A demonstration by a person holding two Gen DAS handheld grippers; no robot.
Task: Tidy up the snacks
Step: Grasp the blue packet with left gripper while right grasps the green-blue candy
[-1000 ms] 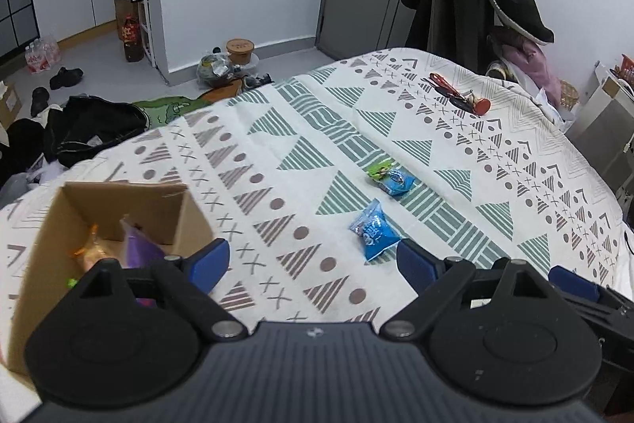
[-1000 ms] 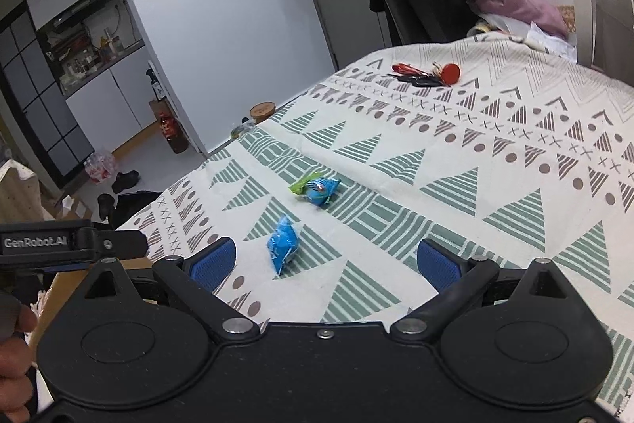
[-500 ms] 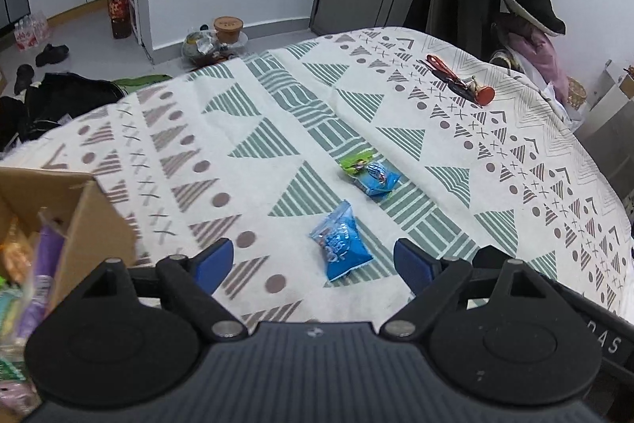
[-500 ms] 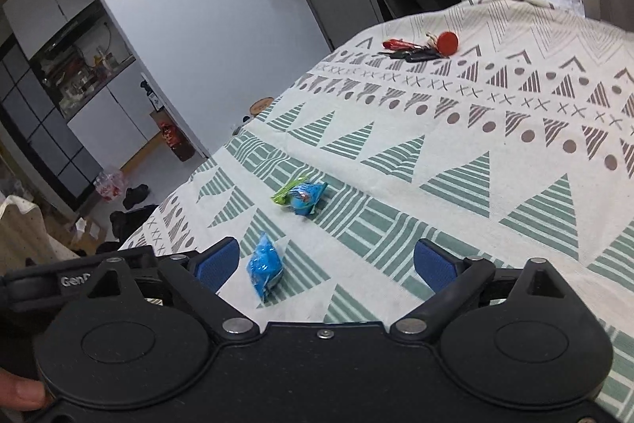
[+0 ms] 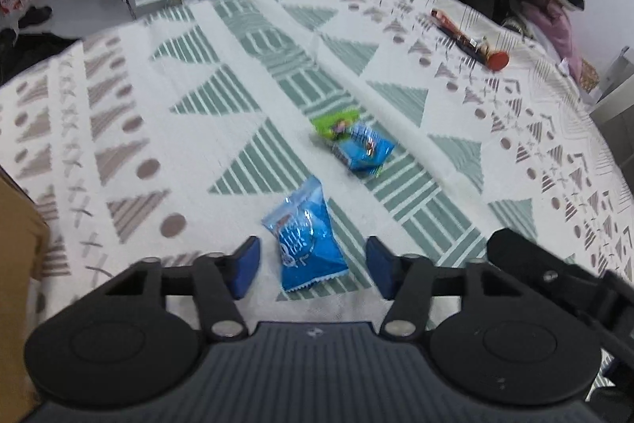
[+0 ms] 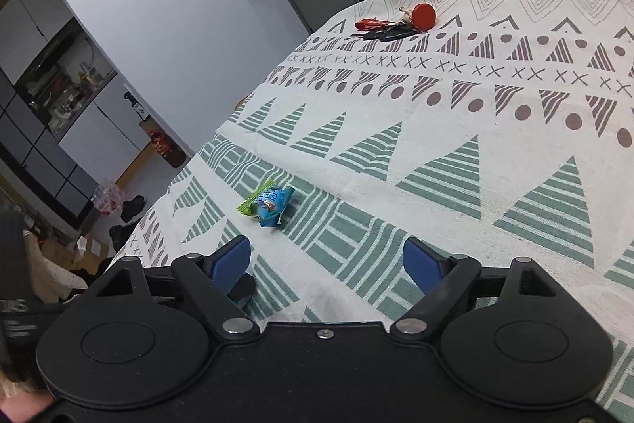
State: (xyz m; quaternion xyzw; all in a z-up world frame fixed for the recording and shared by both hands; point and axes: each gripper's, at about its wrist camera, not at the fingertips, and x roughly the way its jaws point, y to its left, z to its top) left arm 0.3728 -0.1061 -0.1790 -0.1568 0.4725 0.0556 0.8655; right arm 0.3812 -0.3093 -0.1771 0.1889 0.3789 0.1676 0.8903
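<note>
The left gripper [image 5: 313, 266] hangs wide open around a blue snack packet [image 5: 305, 238] lying on the patterned bedspread [image 5: 198, 74], fingers not touching it. The right gripper [image 6: 327, 262] is wide open, empty, short of the blue-and-green packets [image 6: 269, 203].

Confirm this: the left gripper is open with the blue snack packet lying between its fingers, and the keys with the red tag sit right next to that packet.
Wrong on the keys: the left wrist view shows them far across the bedspread. The left gripper is open around the blue snack packet.
</note>
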